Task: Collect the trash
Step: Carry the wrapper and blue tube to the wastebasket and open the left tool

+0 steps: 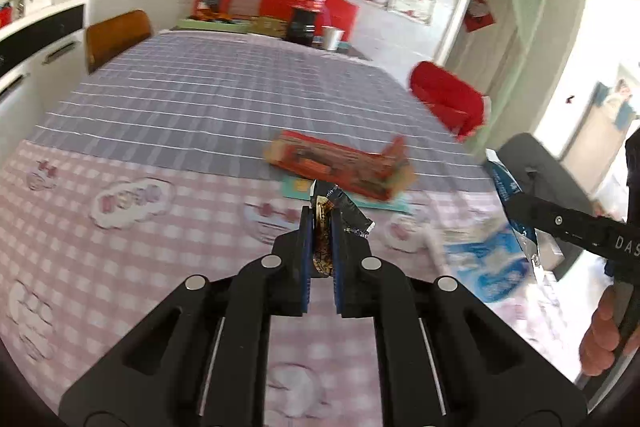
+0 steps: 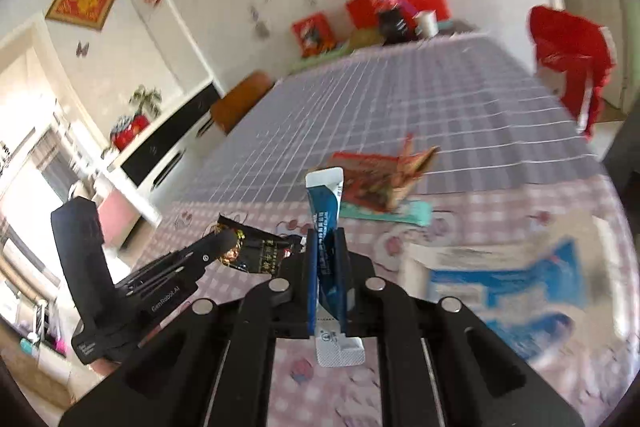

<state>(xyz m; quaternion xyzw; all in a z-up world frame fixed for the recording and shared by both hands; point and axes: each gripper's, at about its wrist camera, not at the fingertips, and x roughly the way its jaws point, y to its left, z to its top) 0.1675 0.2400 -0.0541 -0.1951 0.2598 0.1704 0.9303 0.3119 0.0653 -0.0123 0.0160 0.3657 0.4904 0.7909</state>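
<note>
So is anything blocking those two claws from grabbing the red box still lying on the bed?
Only their own loads. The left gripper is shut on a black wrapper, the right gripper on a blue sachet. The checked cloth between them and the red box looks bare.

lower left of the right wrist view: "genrobot.ai" reads in white along the left gripper (image 2: 230, 241) body. far right of the left wrist view: "das", cut by the frame edge, on the right gripper (image 1: 510, 199) arm. wrapper print stays unreadable.
</note>
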